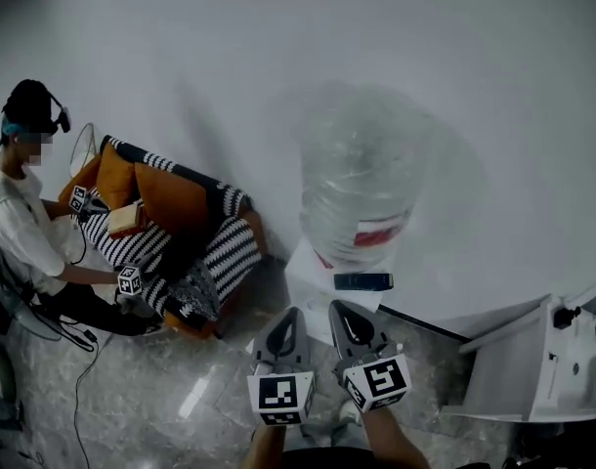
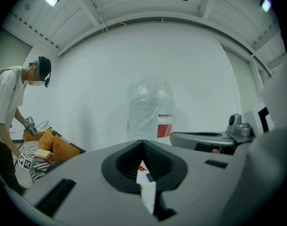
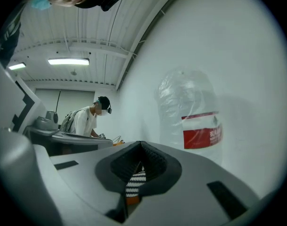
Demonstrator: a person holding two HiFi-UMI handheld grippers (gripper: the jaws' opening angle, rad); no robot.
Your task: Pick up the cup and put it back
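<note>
Wall-side bottle (image 1: 361, 179) past right tool (image 1: 339, 311)

Straight ahead of the left gripper (image 1: 292, 315) and right gripper (image 1: 339, 308), both closed and close side by side, a large water bottle (image 1: 361, 179) on its white dispenser (image 1: 306, 283) blocks the way, with the far wall (image 1: 278, 37) behind it. To the left, a striped sofa (image 1: 225, 252) with orange cushions (image 1: 166, 198) and a person (image 1: 20, 218) fill the space. Bare floor (image 1: 181, 399) lies open at near left. At right stands a white frame (image 1: 532, 369), with a strip of floor between it and the dispenser.
</note>
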